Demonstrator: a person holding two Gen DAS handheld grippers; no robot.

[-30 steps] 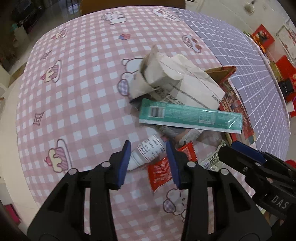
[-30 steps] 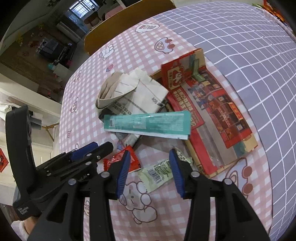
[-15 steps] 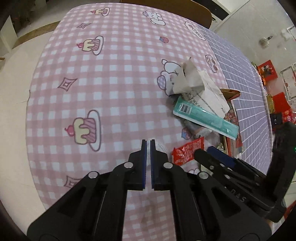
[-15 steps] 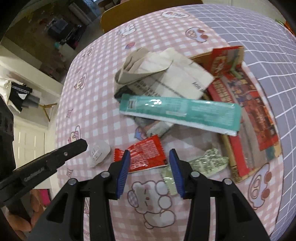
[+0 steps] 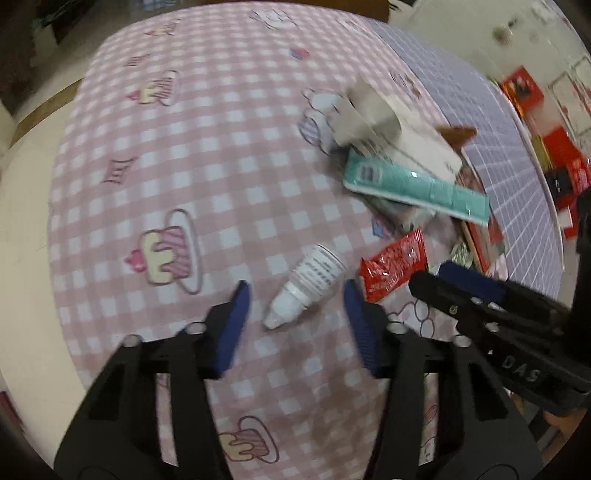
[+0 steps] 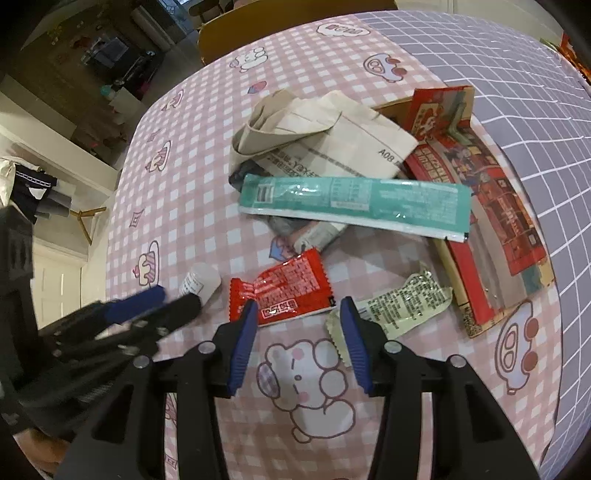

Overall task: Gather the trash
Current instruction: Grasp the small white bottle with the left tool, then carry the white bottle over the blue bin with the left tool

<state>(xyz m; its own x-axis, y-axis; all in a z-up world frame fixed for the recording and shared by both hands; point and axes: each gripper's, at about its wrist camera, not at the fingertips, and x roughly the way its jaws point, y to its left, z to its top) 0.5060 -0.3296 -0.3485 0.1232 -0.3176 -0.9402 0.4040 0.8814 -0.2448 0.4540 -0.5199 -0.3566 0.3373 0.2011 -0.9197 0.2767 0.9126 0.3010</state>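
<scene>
A small white bottle (image 5: 310, 284) lies on the pink checked tablecloth (image 5: 184, 147), between and just beyond the tips of my open left gripper (image 5: 297, 295); it also shows in the right wrist view (image 6: 201, 280). A red sachet (image 6: 284, 291) lies right in front of my open, empty right gripper (image 6: 298, 310), with a pale green wrapper (image 6: 399, 306) to its right. Behind them lie a long teal packet (image 6: 354, 203), crumpled paper (image 6: 321, 136) and a red printed carton (image 6: 480, 206).
The cloth turns to a lilac grid (image 6: 524, 92) on the right. A chair back (image 6: 280, 26) stands beyond the table's far edge. The left gripper (image 6: 110, 332) sits close to the left of the right one. Red boxes (image 5: 546, 122) lie off the table.
My left gripper, shut half a second ago, has opened, and the white bottle now lies on the cloth between its tips. The right gripper moved closer to the red sachet.
</scene>
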